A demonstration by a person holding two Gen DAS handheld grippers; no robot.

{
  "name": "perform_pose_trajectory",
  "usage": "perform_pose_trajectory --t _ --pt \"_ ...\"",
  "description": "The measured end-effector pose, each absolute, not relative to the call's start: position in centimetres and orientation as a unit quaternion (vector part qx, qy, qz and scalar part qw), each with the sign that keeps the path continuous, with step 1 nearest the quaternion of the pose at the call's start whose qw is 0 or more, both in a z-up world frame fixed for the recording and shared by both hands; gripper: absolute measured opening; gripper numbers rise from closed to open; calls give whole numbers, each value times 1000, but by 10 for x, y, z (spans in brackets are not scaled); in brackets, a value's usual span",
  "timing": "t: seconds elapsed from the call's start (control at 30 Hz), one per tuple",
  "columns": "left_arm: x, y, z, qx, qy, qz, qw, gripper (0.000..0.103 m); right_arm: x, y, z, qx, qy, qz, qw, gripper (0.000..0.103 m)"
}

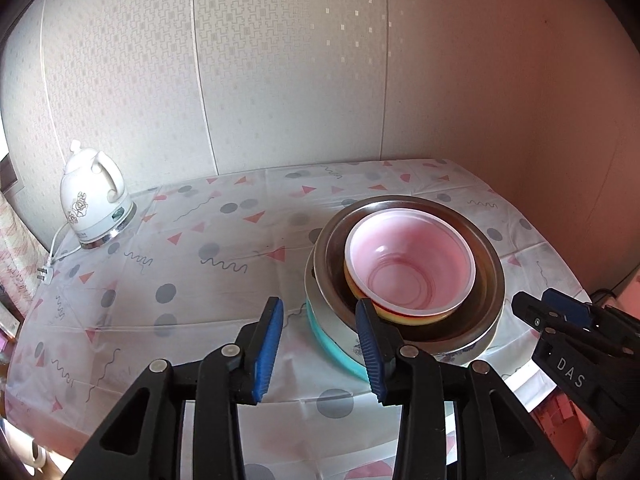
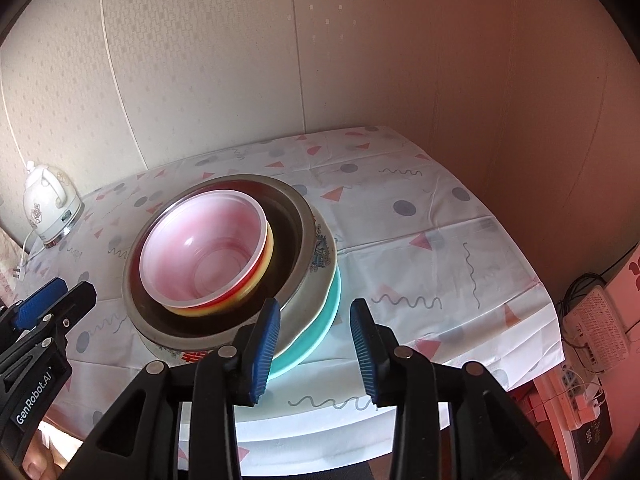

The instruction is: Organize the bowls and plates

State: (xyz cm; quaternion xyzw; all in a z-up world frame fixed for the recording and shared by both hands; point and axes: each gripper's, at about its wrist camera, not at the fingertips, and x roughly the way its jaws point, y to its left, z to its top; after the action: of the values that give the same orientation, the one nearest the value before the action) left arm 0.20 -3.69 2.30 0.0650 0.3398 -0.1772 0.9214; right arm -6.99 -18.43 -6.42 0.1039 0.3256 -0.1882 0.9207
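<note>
A stack of dishes stands on the table. At the bottom lies a teal plate (image 1: 320, 330) (image 2: 326, 318), on it a white patterned bowl (image 1: 460, 354) (image 2: 316, 276), then a steel bowl (image 1: 490, 276) (image 2: 298, 216). Inside the steel bowl sit a red and yellow bowl (image 1: 404, 316) (image 2: 262, 268) and a translucent pink bowl (image 1: 412, 262) (image 2: 200, 248). My left gripper (image 1: 322, 350) is open just left of the stack, with nothing between its blue pads. My right gripper (image 2: 316, 350) (image 1: 552, 312) is open at the stack's right, also with nothing in it. The left gripper (image 2: 52, 300) shows in the right wrist view.
A white electric kettle (image 1: 94, 204) (image 2: 46, 204) stands at the table's back left, its cord and plug (image 1: 44, 274) trailing off the left side. Walls close the table in behind and on the right. Cables and a white box (image 2: 596, 328) lie on the floor at right.
</note>
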Motion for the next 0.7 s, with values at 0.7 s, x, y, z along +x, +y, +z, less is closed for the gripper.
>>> perform_pose_trajectory --t 0.7 --pt "0 -36 25 65 337 -175 923 44 -67 -175 -64 91 326 -166 926 37"
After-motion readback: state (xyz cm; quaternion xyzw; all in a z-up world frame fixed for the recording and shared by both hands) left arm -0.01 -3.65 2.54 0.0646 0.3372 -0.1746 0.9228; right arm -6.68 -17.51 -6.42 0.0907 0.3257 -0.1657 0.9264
